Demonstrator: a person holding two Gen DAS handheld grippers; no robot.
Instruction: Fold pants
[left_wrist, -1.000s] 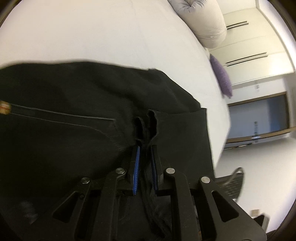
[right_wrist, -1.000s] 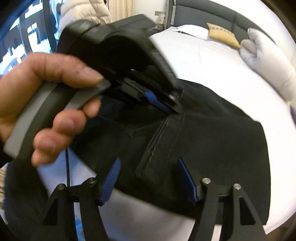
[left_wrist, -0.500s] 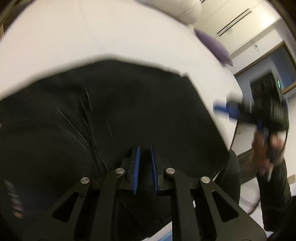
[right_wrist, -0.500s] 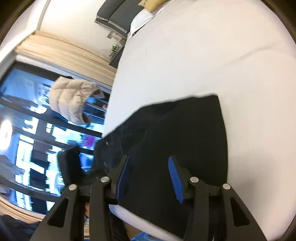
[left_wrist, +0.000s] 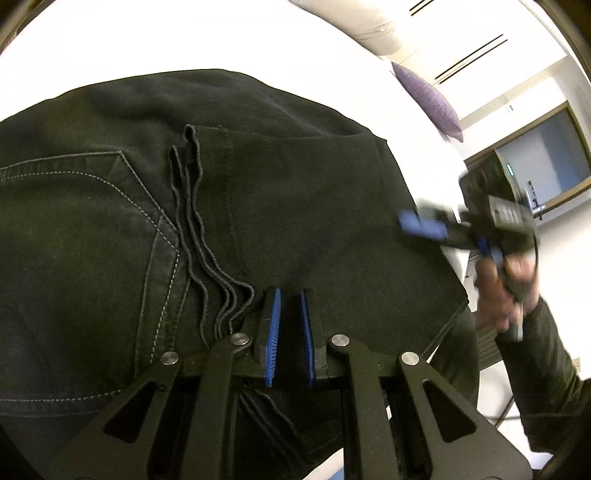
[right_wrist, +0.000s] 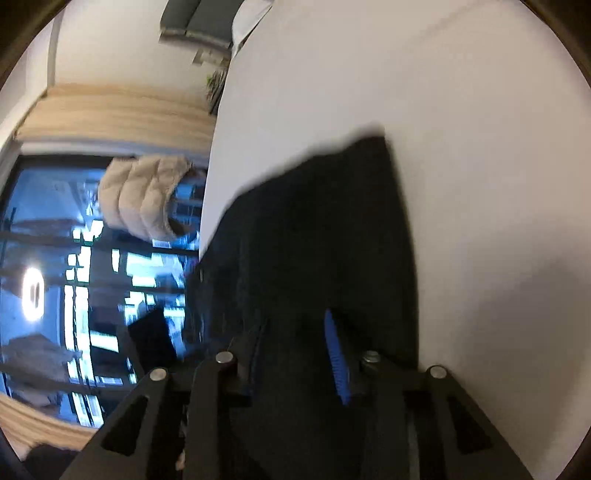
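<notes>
Blue pads of the left tool stand close together with a narrow gap between them, and nothing sits in that gap; the tool hovers low over the pants. Stacked hem edges of the pants curl just left of its fingers, and a stitched back pocket lies further left. The black pants lie folded on the white bed, near its edge.

The right tool is spread wide, its pads well apart, gripping nothing; the view is blurred. Black cloth of the pants lies under and ahead of it on the bed. In the left view this tool shows off the right side of the pants, held in a hand.

Beyond lie a purple pillow and, by the window, a beige jacket.
</notes>
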